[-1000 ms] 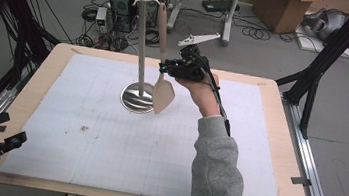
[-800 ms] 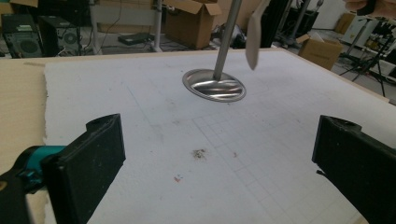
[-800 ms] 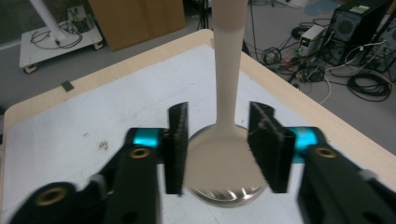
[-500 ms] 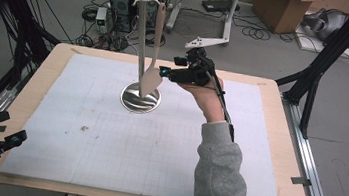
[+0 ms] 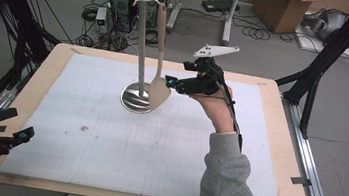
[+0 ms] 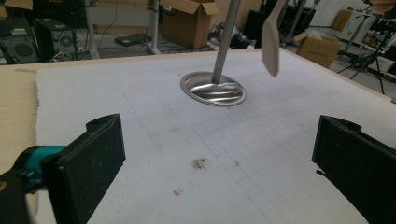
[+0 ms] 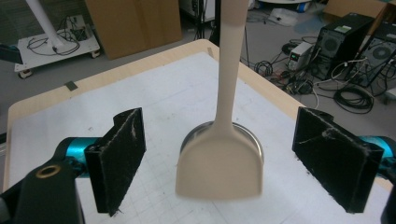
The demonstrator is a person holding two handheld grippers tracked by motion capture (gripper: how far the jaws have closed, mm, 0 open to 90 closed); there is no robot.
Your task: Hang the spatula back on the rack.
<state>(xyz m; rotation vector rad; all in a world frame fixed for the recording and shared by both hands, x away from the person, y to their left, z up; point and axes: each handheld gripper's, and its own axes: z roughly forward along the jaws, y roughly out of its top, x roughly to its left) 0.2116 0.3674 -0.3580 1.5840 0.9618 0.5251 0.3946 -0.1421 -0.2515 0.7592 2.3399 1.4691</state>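
Toward the far edge of the table point(image 5: 56, 63), the beige spatula point(image 5: 159, 61) hangs from the steel stand point(image 5: 140, 48), freed by the right gripper point(image 5: 168, 82), whose jaws have just been opening and stand clear of the blade, while the left gripper point(image 5: 24, 132) waits unclenched and empty at the near left corner.

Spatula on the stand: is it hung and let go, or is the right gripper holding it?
Done: the spatula hangs from the top of the stand, blade just above the base. In hand: the right gripper has just been opening; its pads stand clear either side of the blade. Left: backing that gripper away. The left gripper waits open at the table's near edge.
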